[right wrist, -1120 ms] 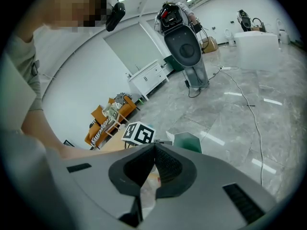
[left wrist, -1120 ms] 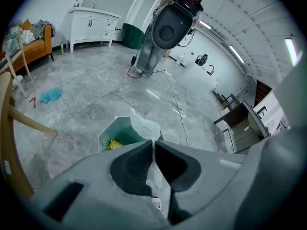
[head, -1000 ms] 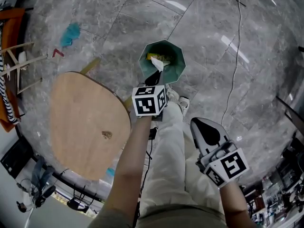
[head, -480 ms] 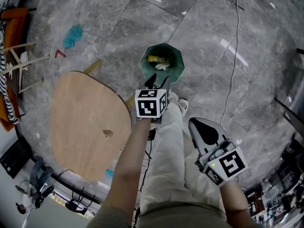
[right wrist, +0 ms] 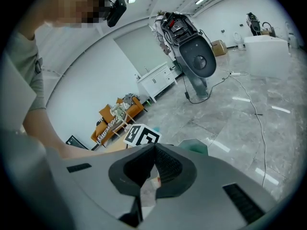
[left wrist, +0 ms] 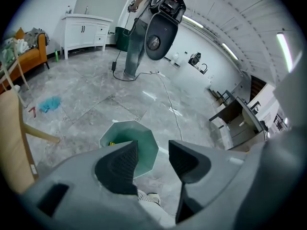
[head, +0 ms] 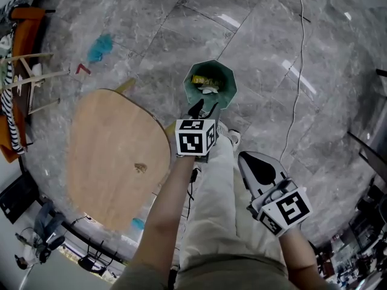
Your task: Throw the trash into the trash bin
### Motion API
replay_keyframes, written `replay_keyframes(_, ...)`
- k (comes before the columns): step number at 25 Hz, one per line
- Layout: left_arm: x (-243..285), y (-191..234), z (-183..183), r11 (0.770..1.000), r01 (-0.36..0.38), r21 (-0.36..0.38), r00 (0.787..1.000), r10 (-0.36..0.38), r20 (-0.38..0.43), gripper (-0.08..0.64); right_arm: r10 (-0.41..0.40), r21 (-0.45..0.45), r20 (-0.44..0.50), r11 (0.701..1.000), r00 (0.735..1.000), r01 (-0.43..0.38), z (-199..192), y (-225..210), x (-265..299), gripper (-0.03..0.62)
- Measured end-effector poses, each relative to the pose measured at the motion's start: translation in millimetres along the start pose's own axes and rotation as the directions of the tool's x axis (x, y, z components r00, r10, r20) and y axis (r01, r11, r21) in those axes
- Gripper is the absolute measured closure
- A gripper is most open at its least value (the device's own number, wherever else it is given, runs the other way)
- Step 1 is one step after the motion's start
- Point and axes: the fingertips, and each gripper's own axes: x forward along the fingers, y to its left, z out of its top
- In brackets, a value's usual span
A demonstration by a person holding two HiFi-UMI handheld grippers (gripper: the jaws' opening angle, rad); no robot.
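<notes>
Left claw [head: 202, 109] is hanging wide open and empty above the green octagonal plastic trash bin [head: 227, 84], its jaws having just been opening, with yellow and white trash [head: 204, 81] lying inside. Right claw [right wrist: 152, 169], in its own view, is pinching a crumpled white paper scrap [right wrist: 147, 194], so that scrap is probably going over the bin next.

Grey left gripper [head: 204, 109] and right gripper [head: 247, 159], black ribbed jaws, black-and-white marker cubes [head: 195, 136], cream trousers [head: 211, 210]

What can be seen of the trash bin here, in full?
The trash bin is a teal-green, eight-sided tub, plastic by its look, lidless and upright on the grey marble-look floor, near the wooden table. Inside lie a yellow wrapper and crumpled white paper. Nothing else is seen touching it.
</notes>
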Motion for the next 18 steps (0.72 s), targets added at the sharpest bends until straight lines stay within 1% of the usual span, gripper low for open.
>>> replay_keyframes(5, -18, -8, 10, 1.0, 0.0, -0.01, 0.999, 0.001, 0.044, 0.365, 0.019, -0.019, 0.004, 1.0, 1.0, -0.019, 2, 9, -5, 0.584)
replay_keyframes(10, -35, -9, 12, 0.999, -0.031, -0.023, 0.995, 0.033, 0.089, 0.501, 0.03, -0.036, 0.012, 0.999, 0.999, -0.03, 2, 16, -9, 0.584)
replay_keyframes(12, -41, -12, 10, 0.999, -0.036, -0.026, 0.994, 0.038, 0.099, 0.531, 0.035, -0.041, 0.014, 0.999, 0.999, -0.034, 2, 19, -12, 0.584)
replay_keyframes(15, -50, -16, 8, 0.998, -0.035, -0.043, 0.993, 0.039, 0.11, 0.548, 0.046, -0.055, 0.014, 0.997, 0.999, -0.045, 2, 24, -17, 0.584)
replay_keyframes(18, -59, -21, 6, 0.998, -0.027, -0.058, 0.992, 0.034, 0.121, 0.549, 0.055, -0.065, 0.019, 0.996, 0.998, -0.054, 2, 29, -22, 0.584)
